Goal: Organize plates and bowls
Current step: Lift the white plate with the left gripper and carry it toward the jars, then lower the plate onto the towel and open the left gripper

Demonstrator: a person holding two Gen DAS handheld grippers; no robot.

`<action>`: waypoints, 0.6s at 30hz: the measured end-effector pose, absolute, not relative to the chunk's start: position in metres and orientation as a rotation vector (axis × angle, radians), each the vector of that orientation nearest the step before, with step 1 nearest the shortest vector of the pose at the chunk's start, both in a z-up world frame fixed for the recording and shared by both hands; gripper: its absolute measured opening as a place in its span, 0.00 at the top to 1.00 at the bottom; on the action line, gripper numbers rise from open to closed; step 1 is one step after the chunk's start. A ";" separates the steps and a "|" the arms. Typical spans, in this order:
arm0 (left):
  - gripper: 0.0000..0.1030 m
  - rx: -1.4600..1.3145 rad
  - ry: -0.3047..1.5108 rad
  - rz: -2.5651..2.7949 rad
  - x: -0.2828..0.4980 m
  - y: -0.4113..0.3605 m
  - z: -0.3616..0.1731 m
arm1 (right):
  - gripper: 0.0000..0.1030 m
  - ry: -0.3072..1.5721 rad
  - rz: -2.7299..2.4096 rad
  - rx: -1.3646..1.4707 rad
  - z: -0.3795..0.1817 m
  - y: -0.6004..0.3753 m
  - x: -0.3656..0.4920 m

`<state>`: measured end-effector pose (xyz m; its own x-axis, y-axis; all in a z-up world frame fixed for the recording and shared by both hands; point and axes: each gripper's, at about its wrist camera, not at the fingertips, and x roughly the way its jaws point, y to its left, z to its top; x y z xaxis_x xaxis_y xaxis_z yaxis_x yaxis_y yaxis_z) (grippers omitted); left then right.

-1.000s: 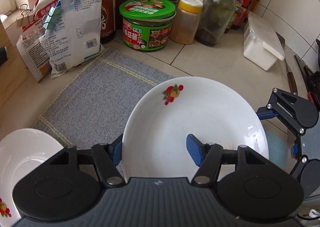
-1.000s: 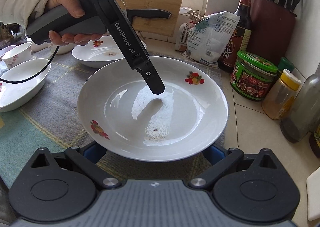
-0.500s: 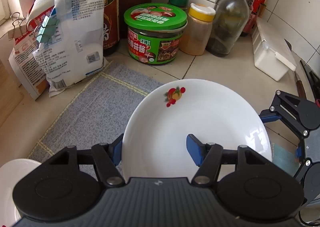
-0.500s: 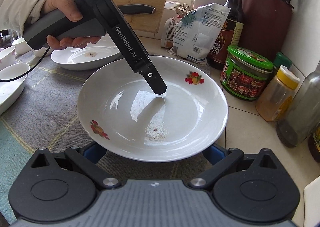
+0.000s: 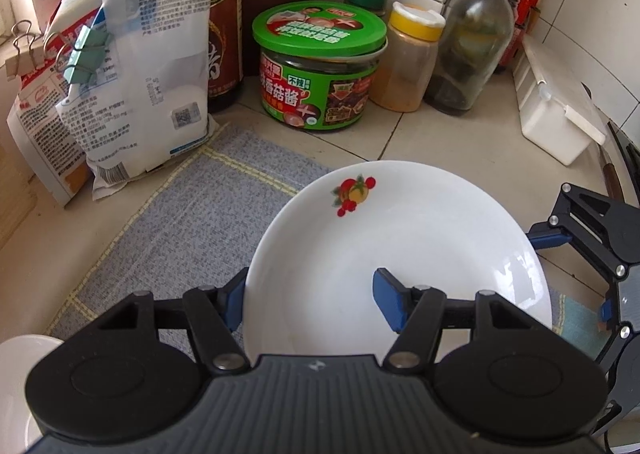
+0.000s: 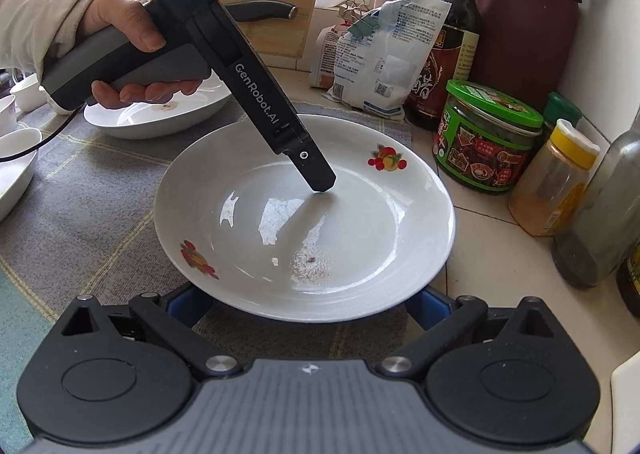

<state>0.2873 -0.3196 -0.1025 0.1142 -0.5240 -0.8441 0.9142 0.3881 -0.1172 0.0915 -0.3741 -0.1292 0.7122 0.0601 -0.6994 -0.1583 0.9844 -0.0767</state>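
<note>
Carefully: left gripper (image 5: 310, 296) is clamped on the fruit-print plate (image 5: 400, 250)'s rim; right gripper (image 6: 308, 304)'s 2 fingers are spread under it. Keep it level.

The plate (image 6: 304, 222) hides both right gripper (image 6: 306, 304) fingertips — its grip can't be read. A second plate (image 6: 160, 120) sits half behind the hand (image 6: 128, 50).

Jars (image 5: 320, 66) and bags (image 5: 140, 86) wall off the plate's (image 5: 400, 238) far side; the mat (image 5: 180, 222) beside it seems open.
</note>
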 end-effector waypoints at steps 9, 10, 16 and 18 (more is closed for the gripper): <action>0.06 0.530 0.870 -1.098 0.275 -0.313 -0.091 | 0.00 0.768 0.106 -0.128 -0.127 -0.373 0.088; 0.06 0.531 0.862 -1.091 0.274 -0.311 -0.088 | 0.00 0.767 0.103 -0.127 -0.127 -0.372 0.087; 0.06 0.516 0.828 -1.045 0.262 -0.297 -0.074 | 0.00 0.771 0.090 -0.089 -0.117 -0.372 0.075; 0.06 0.501 0.820 -1.037 0.255 -0.291 -0.067 | 0.00 0.771 0.078 -0.081 -0.112 -0.370 0.069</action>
